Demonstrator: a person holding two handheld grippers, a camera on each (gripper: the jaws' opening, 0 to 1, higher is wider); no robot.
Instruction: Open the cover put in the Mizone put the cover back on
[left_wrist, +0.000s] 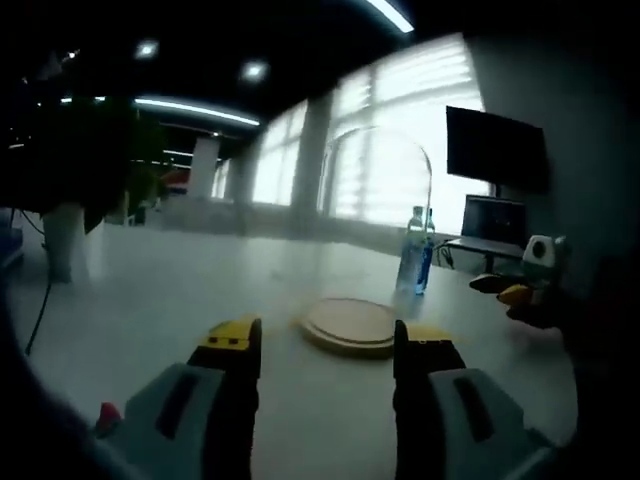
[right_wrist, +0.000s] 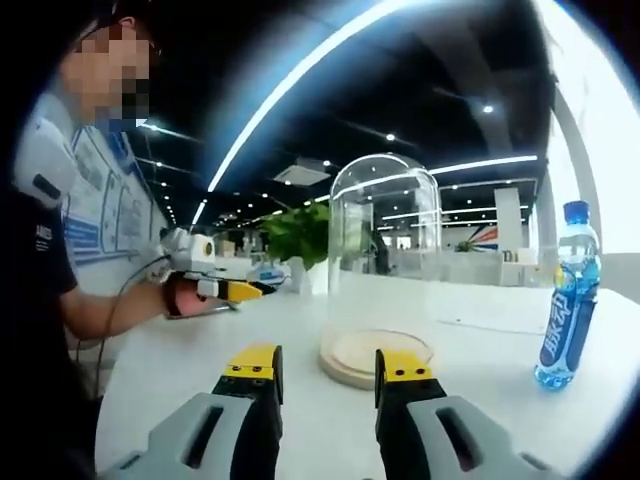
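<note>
A clear glass dome cover (right_wrist: 385, 235) stands on a round wooden base (right_wrist: 352, 352) on the white table. A blue Mizone bottle (right_wrist: 566, 300) stands upright to the right of it, apart from the dome. My right gripper (right_wrist: 328, 365) is open just short of the base, holding nothing. In the left gripper view the dome (left_wrist: 378, 190) is faint against the windows, its base (left_wrist: 350, 325) lies just beyond my open left gripper (left_wrist: 328, 338), and the bottle (left_wrist: 416, 250) stands behind. The left gripper (right_wrist: 240, 290) also appears in a person's hand, and the right gripper (left_wrist: 515, 292) comes in from the right.
The white table (left_wrist: 180, 290) stretches wide around the dome. A dark monitor (left_wrist: 495, 150) and a smaller screen (left_wrist: 493, 220) stand past the bottle. A green plant (right_wrist: 300, 235) stands behind the dome. A person (right_wrist: 40, 260) stands at the table's edge. A cable (left_wrist: 40, 300) hangs nearby.
</note>
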